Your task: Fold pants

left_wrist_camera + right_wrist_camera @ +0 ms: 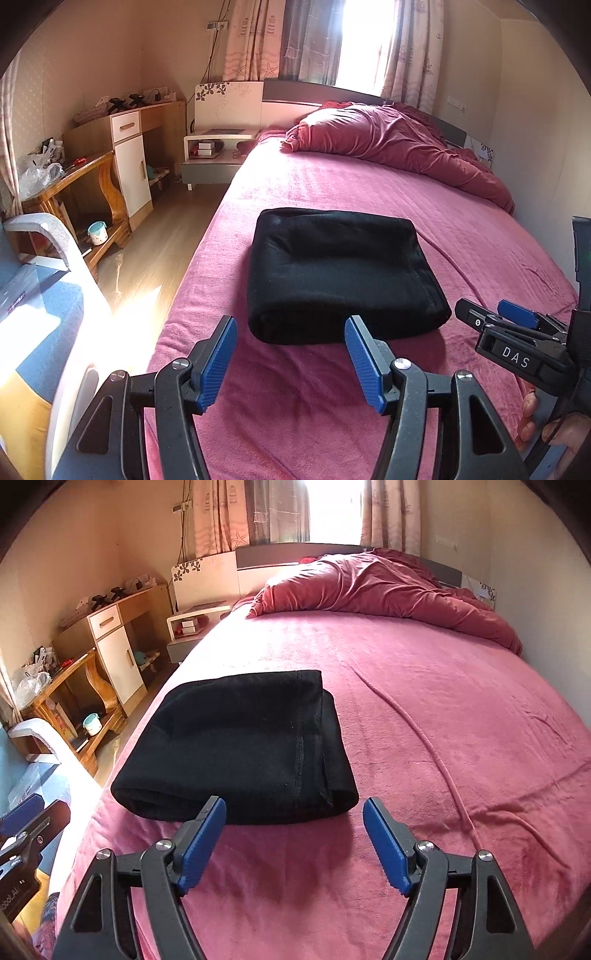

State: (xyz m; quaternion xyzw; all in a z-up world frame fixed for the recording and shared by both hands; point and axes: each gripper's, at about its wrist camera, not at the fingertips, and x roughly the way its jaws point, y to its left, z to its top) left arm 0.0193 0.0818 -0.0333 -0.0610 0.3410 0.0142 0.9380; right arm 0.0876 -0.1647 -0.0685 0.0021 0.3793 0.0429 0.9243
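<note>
both open claws (291,360) before folded pants (340,273)

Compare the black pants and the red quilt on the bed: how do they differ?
The black pants are folded into a neat flat rectangle; the red quilt lies crumpled in a heap. The pants sit near both grippers; the quilt lies far off by the headboard. Both rest on the pink bed cover.

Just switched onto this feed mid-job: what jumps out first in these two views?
The black pants, folded into a thick rectangle, lie on the pink bedspread near the bed's foot. The left gripper and right gripper hang open just short of it, holding nothing. A crumpled red quilt is piled by the headboard.
</note>
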